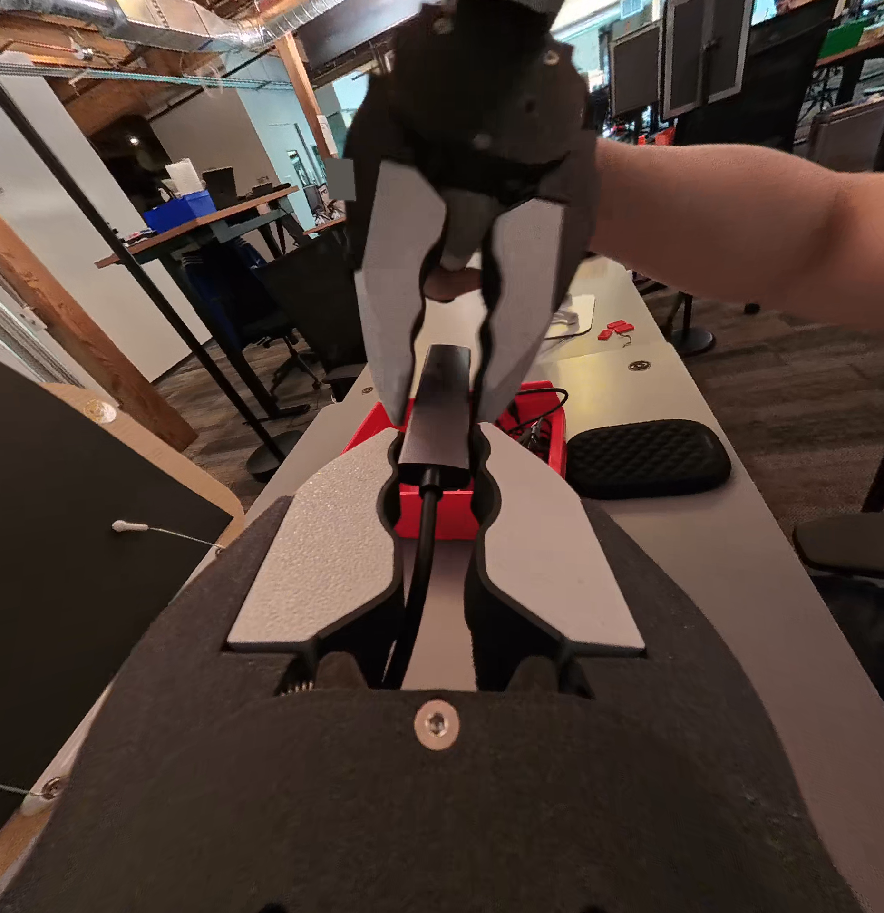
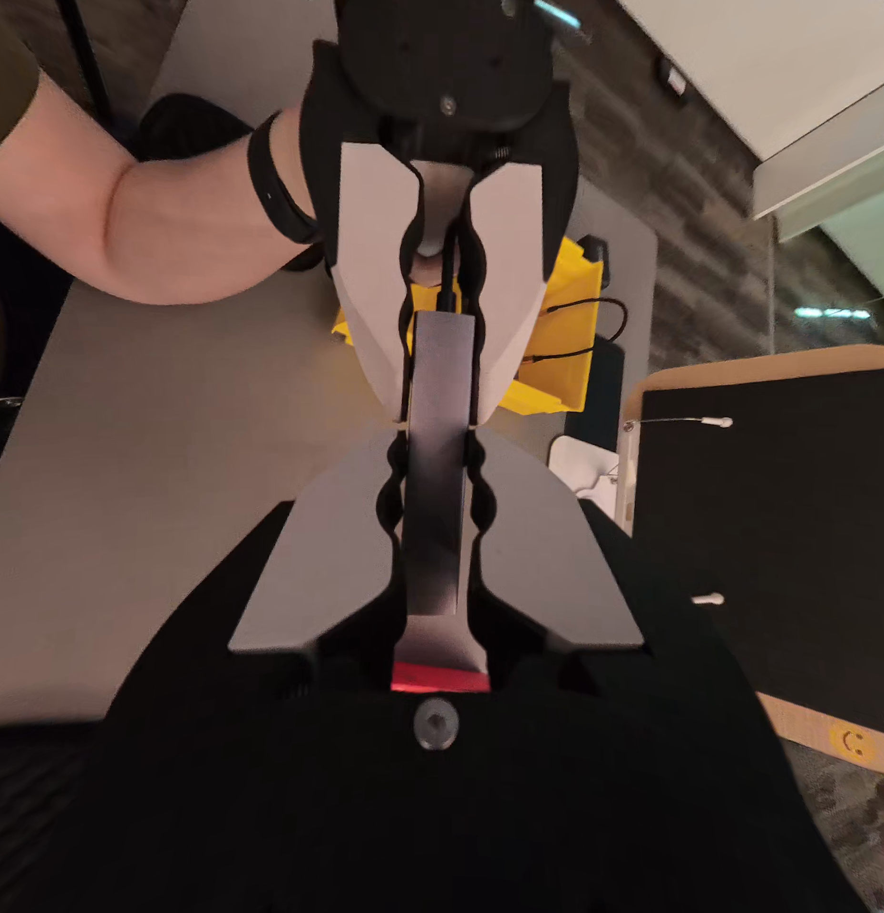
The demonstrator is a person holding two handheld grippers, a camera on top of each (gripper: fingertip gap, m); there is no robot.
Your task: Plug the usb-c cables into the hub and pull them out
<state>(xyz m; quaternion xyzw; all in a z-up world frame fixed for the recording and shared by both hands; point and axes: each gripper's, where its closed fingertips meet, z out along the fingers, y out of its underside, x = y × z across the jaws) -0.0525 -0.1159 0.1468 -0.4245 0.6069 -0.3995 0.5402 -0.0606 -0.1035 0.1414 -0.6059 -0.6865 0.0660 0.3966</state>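
Observation:
A slim dark grey hub (image 1: 442, 385) is held in the air between both grippers, above a red bin (image 1: 430, 514). My left gripper (image 1: 437, 444) is shut on the hub's near end, where a black cable (image 1: 422, 543) comes out and runs back between my fingers. The right gripper (image 1: 440, 417) comes down from above, its fingertips against the hub's sides. In the right wrist view my right gripper (image 2: 437, 435) is shut on the hub (image 2: 437, 518), tip to tip with the left gripper (image 2: 439, 420). The cable (image 2: 448, 276) leaves the far end.
The grey table (image 1: 652, 543) carries the red bin holding black cables (image 1: 533, 430), a black padded wrist rest (image 1: 647, 457) and small red parts (image 1: 615, 328). A yellow bin (image 2: 568, 336) holds more cables. A black board with a wooden edge (image 2: 775, 518) stands beside the table. Both grippers' tips are close together, under 4 cm apart.

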